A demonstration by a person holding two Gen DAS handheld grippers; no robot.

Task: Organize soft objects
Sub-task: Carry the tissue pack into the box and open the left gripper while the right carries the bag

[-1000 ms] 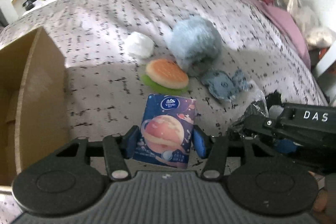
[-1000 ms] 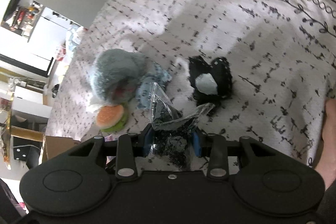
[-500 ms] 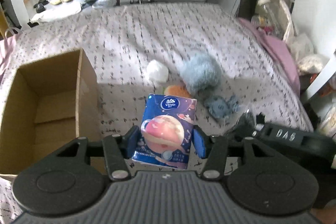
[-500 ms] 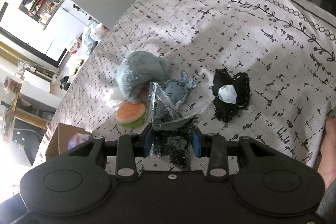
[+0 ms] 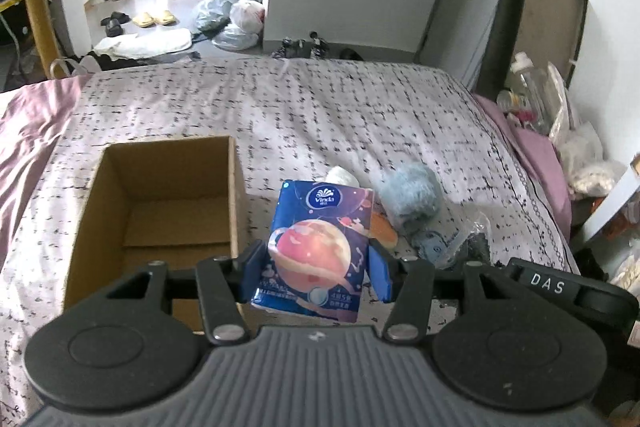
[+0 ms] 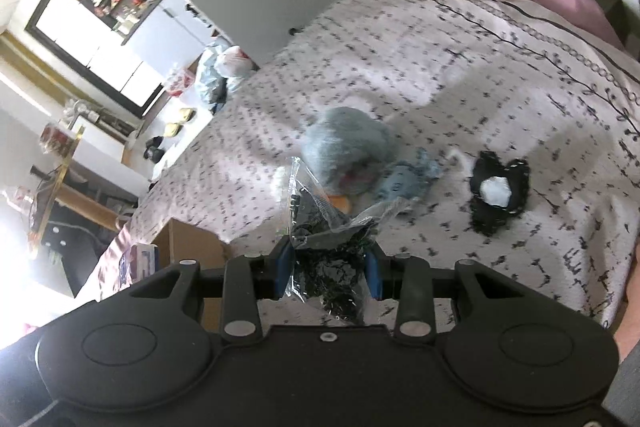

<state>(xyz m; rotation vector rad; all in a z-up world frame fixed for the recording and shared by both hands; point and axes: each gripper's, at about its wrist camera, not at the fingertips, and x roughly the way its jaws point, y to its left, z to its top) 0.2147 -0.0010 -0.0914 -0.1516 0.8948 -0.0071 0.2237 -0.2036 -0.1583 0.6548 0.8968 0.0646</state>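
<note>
Where cardboard box (image 5: 160, 203) sits, patterned bedspread (image 5: 340, 115)

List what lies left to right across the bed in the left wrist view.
cardboard box → tissue pack held in the left tongs → fluffy blue plush → clear bag of black bits

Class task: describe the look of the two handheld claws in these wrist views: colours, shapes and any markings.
Left claw: ribbed grey body, two round black discs, black linkage arms with silver rivets, blue pads. Right claw: the same build with a smooth black body and blue pads; in the left view its side carries white letters "DAS".
</note>
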